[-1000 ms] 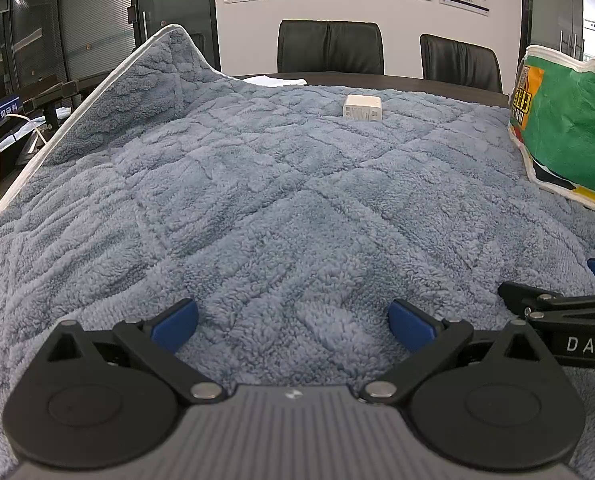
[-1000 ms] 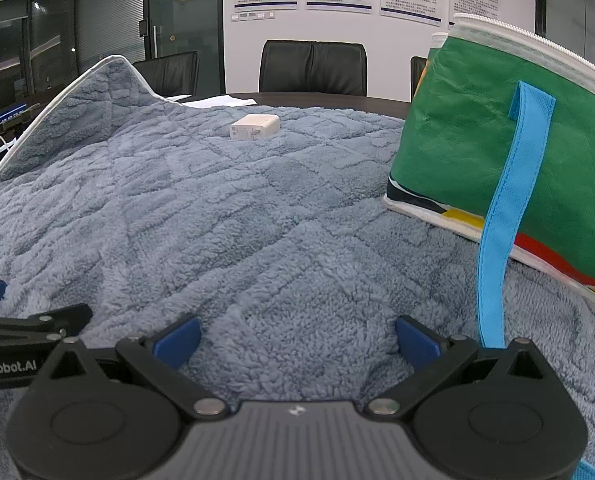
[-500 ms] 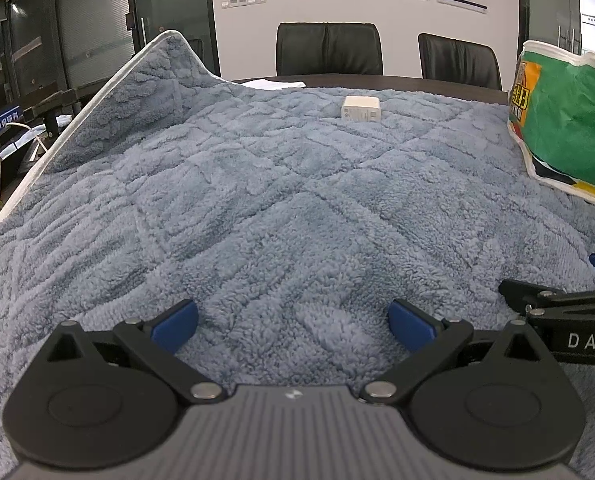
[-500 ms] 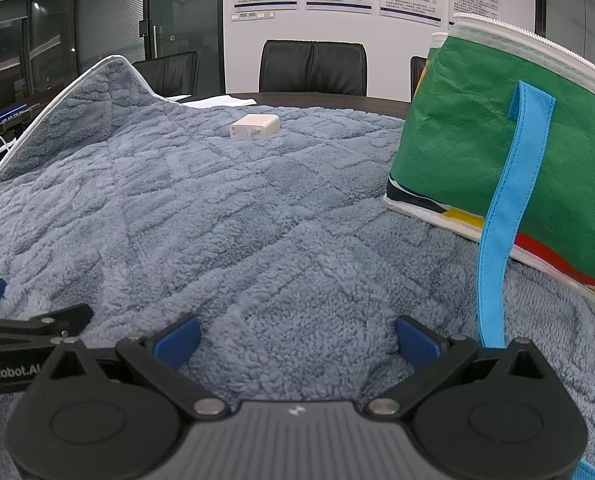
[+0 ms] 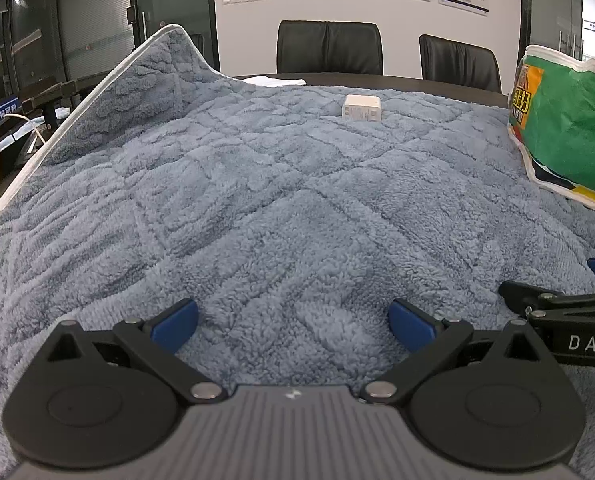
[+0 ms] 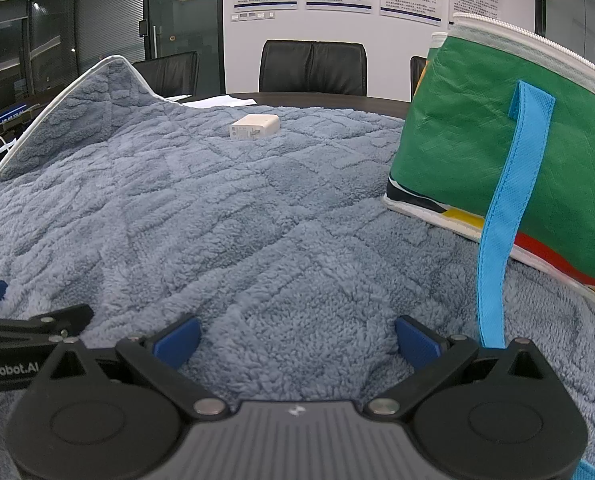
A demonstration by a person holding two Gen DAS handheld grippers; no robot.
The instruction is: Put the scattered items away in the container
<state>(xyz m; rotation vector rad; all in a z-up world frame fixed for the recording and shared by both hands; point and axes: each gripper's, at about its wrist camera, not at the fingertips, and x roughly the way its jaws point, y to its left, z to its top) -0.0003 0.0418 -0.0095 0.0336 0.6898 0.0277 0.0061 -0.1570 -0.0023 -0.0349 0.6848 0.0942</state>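
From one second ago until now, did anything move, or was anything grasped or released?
Only the left gripper shifted slightly: in its view the white charger and green bag sit a little lower and farther right. Nothing was grasped or released. The right gripper stayed open and empty, the charger and bag unmoved on the blue blanket.
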